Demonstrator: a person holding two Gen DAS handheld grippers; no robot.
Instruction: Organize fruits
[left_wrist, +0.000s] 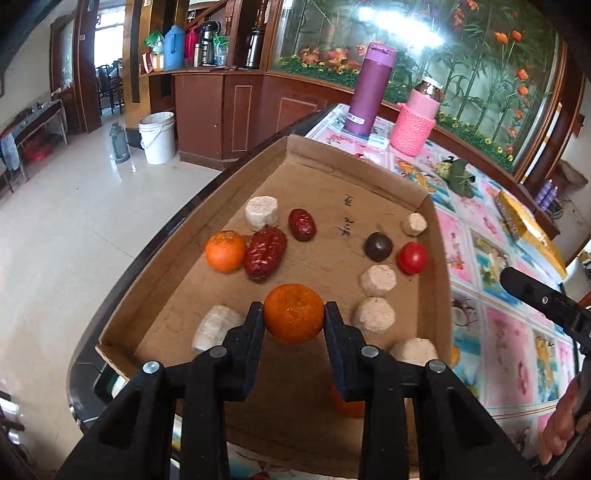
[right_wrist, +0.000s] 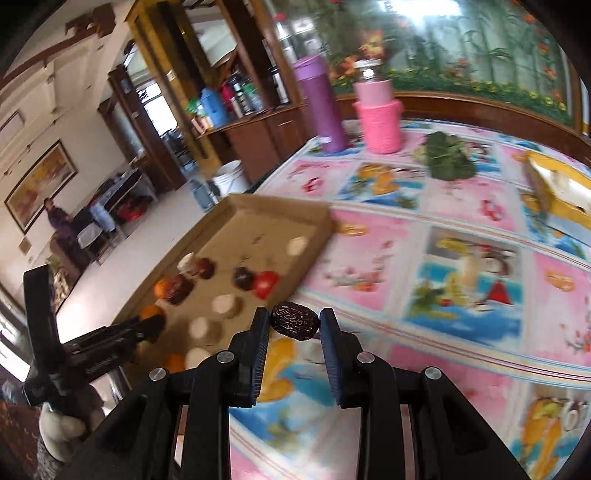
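A lived-in home, by the look of its dining or sitting room: a table under a pink cartoon-printed cloth (right_wrist: 424, 206) stands before a large flower-and-bamboo mural (left_wrist: 461, 66). Dark wooden cabinets (left_wrist: 236, 110) carry a blue thermos jug (left_wrist: 173, 48), and a white plastic bucket (left_wrist: 157, 137) sits on glossy floor tiles (left_wrist: 74, 221).

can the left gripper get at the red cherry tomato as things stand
Probably not yet: the left gripper is shut on a mandarin orange. The path across the cardboard tray to the cherry tomato looks open otherwise.
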